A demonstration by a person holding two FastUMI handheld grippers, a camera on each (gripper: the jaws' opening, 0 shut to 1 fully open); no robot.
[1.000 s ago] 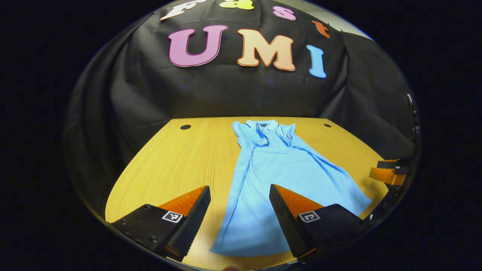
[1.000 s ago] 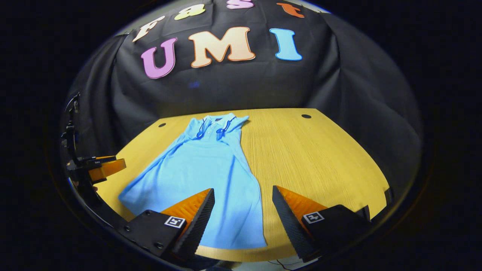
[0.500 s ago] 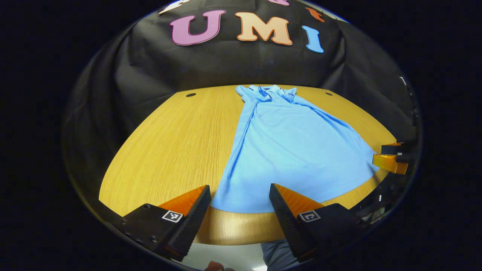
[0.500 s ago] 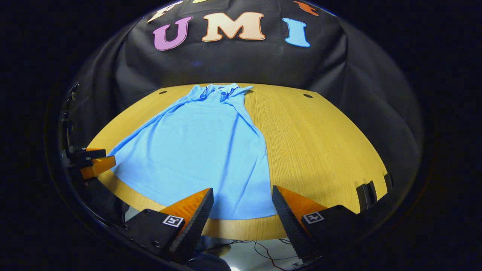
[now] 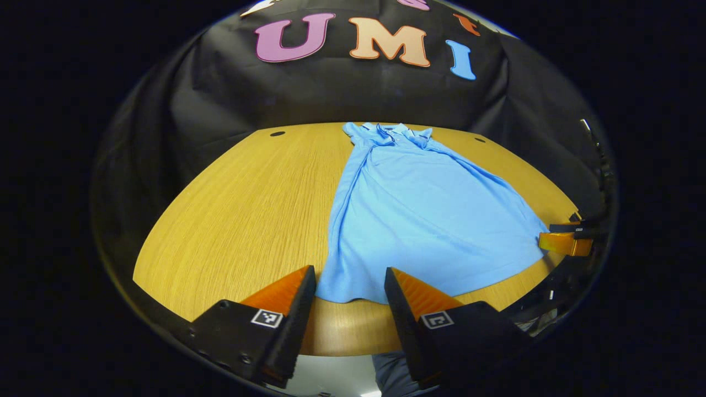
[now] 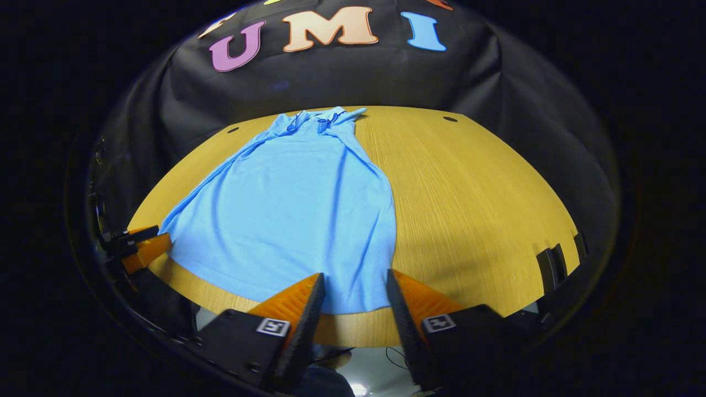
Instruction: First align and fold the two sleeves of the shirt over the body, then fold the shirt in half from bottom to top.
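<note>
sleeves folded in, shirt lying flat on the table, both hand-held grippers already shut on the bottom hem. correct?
Not quite: both are open. In the left gripper view the left hand-held gripper has its fingers apart at one hem corner of the shirt; in the right gripper view the right hand-held gripper does the same at the other. The rest stands: sleeves in, shirt flat on the table.

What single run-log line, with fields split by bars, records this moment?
stage: sleeves folded, bottom fold pending | shirt: flat on table | left gripper: open at hem corner | right gripper: open at other corner
</note>
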